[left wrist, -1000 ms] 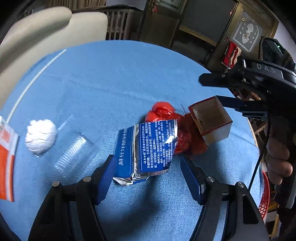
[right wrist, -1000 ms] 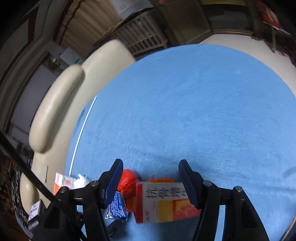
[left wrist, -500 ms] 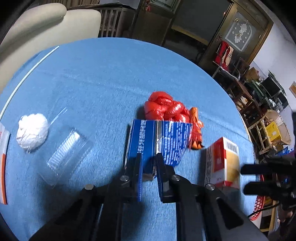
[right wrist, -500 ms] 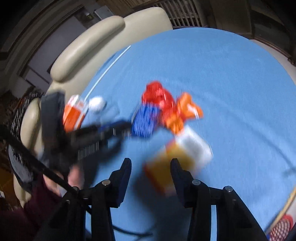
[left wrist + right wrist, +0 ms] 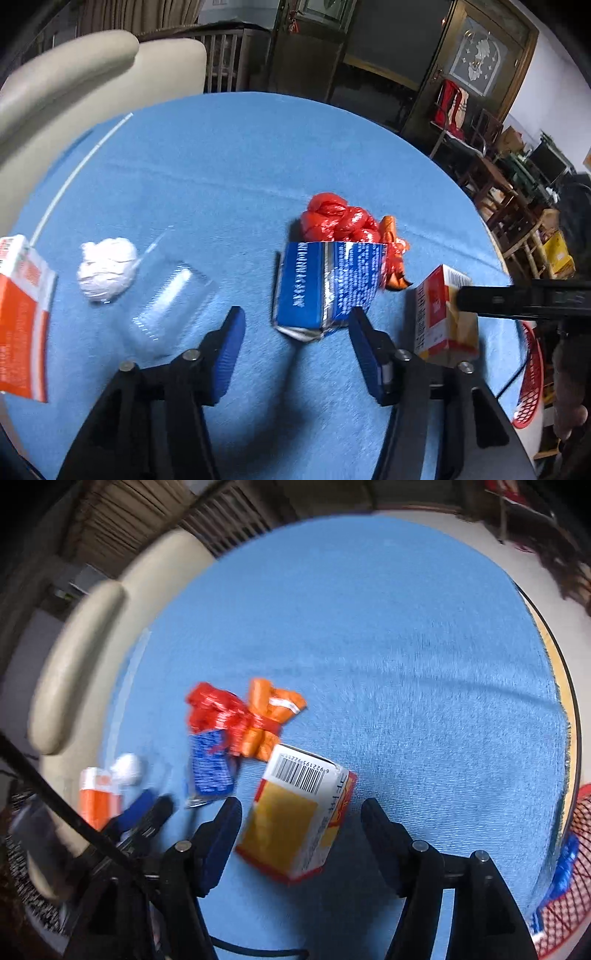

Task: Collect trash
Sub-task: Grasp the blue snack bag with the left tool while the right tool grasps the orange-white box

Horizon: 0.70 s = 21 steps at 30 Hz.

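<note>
Trash is lying scattered on a round blue table (image 5: 229, 177). In the left wrist view, the left gripper (image 5: 295, 332) is standing with jaws apart, having just been opening; nothing is being pressed. A blue pouch (image 5: 325, 284) is sitting at mid-frame, just beyond the fingertips, its near end between them. Behind it, a red bag (image 5: 336, 218) is touching the pouch, and an orange wrapper (image 5: 393, 251) is showing only partly past the pouch's right edge. A white wad (image 5: 107, 269) and a clear lid (image 5: 173, 302) are lying at centre left; the lid is hard to make out against the cloth. An orange box (image 5: 22, 317) is being cut off by the left frame edge. A yellow carton (image 5: 443, 310) is standing at lower right, partly covered by the dark finger of the right gripper (image 5: 301, 812).

In the right wrist view, the right gripper's jaws have also been opening and are standing wide around the carton's near end, not touching it. A red basket (image 5: 565, 878) is being cut off at the lower right. The left side of this view is blurred.
</note>
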{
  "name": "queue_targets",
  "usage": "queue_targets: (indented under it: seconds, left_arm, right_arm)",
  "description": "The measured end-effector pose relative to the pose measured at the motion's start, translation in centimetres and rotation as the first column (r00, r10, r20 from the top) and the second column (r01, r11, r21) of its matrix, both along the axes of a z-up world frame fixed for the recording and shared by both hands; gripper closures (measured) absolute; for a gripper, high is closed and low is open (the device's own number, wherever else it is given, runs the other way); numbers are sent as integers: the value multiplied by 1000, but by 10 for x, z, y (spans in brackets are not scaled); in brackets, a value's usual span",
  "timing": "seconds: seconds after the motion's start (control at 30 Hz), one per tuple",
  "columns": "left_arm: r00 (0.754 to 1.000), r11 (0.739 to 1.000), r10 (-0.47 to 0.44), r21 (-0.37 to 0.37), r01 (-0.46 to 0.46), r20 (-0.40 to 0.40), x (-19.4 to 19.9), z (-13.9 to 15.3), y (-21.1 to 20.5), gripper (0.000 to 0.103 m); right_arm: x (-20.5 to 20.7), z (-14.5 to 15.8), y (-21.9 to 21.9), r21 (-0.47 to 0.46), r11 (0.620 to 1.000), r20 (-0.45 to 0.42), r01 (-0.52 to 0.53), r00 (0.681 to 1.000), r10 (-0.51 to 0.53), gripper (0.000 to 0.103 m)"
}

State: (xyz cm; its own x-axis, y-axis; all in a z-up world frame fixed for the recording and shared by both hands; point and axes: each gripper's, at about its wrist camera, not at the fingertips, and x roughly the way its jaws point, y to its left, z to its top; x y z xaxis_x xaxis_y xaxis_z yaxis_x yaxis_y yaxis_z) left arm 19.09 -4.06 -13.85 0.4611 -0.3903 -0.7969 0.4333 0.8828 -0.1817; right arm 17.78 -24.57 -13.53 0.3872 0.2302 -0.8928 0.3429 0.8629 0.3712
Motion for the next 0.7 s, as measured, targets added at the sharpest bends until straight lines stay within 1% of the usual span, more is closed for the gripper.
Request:
queue_targets:
  seconds: [0.07,0.13,0.17,0.2,0.3,0.37,0.47,0.57,0.63,0.7]
  left_arm:
    - [1000,1000,0,10,0,8,0,4,7,40]
    - [1000,1000,-3,11,2,11,1,5,9,36]
    - [1000,1000,-9,8,9,4,2,5,8,35]
    - [1000,1000,-17,8,17,-5,5,5,6,35]
    - [999,999,-40,16,40,-31,14,2,-14,34]
    - [998,999,-40,30,42,-55,21,-3,-26,33]
    - [995,997,-50,50,55,-90,28,-11,-50,33]
    - [995,995,-51,82,58,-89,33,-17,-68,32]
    - [997,993,-17,119,27,-77,37,-23,-73,32]
    - [997,995,1,100,6,-77,39,-26,-72,32]
  right_arm:
    - [8,-7,11,-2,1000,-30,-3,1000,3,32]
    - [13,-13,23,-59,998,-53,-15,999,12,33]
    - [13,-14,28,-86,996,-45,-23,999,19,33]
    - [12,-15,29,-100,995,-20,-31,999,29,33]
    - [2,-15,24,-117,992,24,-54,998,57,43]
    - [-9,-11,14,-130,990,45,-51,997,58,46]
    - [-34,-7,-9,-87,995,84,-49,995,56,46]
    - [-58,-2,-28,-74,996,114,-45,992,53,46]
    - [-75,1,-37,-70,997,127,-40,991,49,46]
    - [-89,1,-43,-56,998,141,-35,989,43,46]
